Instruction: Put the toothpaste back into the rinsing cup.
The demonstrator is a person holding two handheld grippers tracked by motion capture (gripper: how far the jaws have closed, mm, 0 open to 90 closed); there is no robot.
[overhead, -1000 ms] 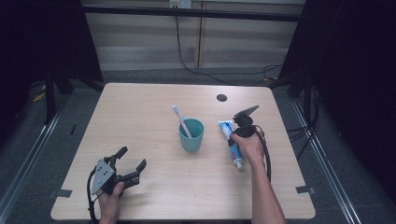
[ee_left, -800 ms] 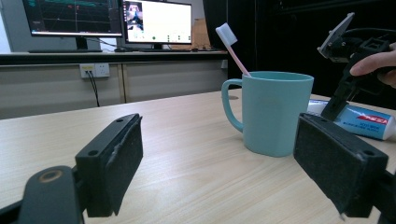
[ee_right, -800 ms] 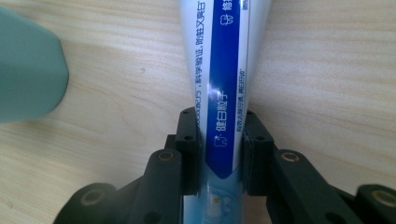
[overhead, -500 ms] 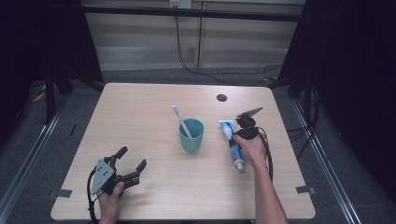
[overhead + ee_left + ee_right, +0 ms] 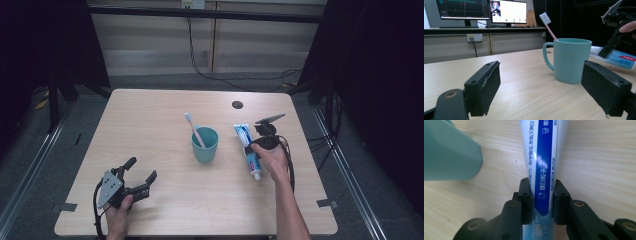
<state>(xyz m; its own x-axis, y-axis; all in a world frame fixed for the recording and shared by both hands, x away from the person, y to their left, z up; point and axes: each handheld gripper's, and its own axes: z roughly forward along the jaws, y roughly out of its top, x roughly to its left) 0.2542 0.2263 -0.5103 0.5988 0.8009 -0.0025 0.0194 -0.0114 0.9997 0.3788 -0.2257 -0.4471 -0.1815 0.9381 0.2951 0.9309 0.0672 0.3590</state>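
The right gripper (image 5: 541,202) has its jaws squeezed on the toothpaste (image 5: 248,145), low near the cap end, probably so the tube lifts without flopping. The tube lies flat toward the desk's (image 5: 150,120) right edge, just beside the cup (image 5: 205,145) with the toothbrush (image 5: 192,127) in it. The left gripper (image 5: 139,176) sits wide open and empty by the near left corner, looks like it's just waiting.

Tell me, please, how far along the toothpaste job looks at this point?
Done: the brush already stands in the cup. In hand: the right tongs are shut on the tube, which appears to lie flat on the table beside the cup, not yet lifted. Left: raising the tube and probably taking it to the cup. The left tongs rest open.
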